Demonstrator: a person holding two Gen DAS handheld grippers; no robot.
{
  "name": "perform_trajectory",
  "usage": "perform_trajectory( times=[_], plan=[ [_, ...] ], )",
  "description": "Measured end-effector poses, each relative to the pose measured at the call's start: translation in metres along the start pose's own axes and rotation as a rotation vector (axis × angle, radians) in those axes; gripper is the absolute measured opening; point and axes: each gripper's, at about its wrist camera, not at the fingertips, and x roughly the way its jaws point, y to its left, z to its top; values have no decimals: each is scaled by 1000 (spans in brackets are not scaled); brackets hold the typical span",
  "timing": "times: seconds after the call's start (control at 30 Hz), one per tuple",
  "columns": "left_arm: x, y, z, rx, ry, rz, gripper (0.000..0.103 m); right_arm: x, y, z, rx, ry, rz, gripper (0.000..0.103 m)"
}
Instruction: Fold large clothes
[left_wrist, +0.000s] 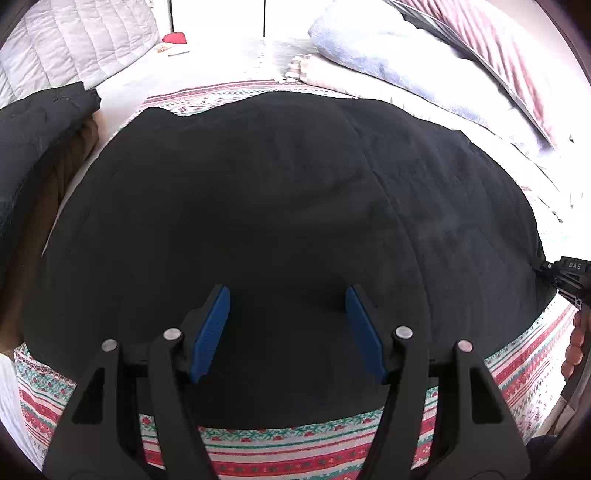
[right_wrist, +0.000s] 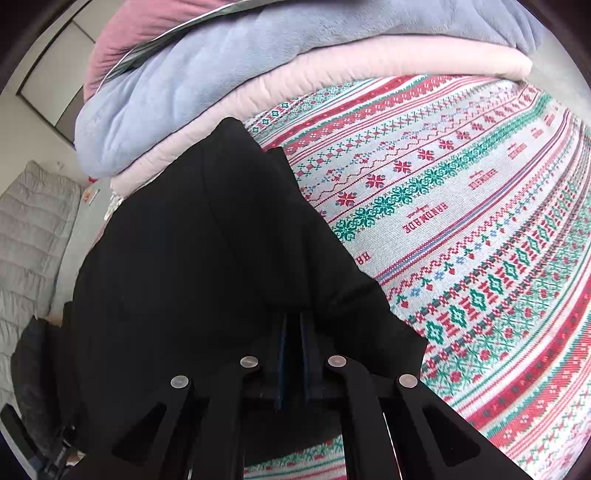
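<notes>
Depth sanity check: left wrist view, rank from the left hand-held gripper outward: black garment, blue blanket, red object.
1. Black garment: directly under the left hand-held gripper, mid-frame.
2. Blue blanket: beyond the garment, upper right.
3. Red object: farthest, top, left of centre, by the wall.

Patterned bedspread (red-green knit print), beneath the tongs; folded blue blanket over pink blanket, ahead; grey quilt, far left.

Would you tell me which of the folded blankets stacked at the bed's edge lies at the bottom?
The pale pink blanket lies at the bottom, directly on the patterned bedspread; the light blue blanket sits on it.
</notes>
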Motion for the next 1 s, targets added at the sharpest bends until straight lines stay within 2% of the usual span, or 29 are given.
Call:
perform_trajectory(
  times=[0.1, 0.13, 0.23, 0.3, 0.37, 0.47, 0.57, 0.7, 0.87, 1.0],
  plan=[
    [-3, -4, -4, 26, -5, -18, 66, -4, 2, 3, 20, -13, 29, 5],
    [-8, -10, -6, 51, -12, -27, 66, -13, 1, 2, 46, -28, 62, 9],
    [-14, -29, -12, 154, -32, -23, 66, -41, 3, 0, 38, -102, 92, 13],
    [-11, -46, -15, 227, -21, -16, 66, -56, 9, -1, 19, -161, 76, 40],
    [-6, -54, -17, 253, -24, 15, 66, -61, 14, -1, 11, -182, 94, 53],
    [9, -59, -16, 259, 9, 52, 68, -50, 35, -2, -63, -121, 155, 55],
    [20, -59, -12, 238, 22, 78, 80, -47, 49, -13, -97, -50, 185, 58],
    [26, -50, -5, 175, 45, 40, 83, -25, 66, -20, -125, 24, 192, 59],
    [11, -58, 6, 199, 9, 55, 82, -19, 75, -24, -118, 44, 219, 60],
    [21, -63, 32, 202, 14, 107, 82, -20, 78, -24, -113, 35, 229, 64]
  ],
)
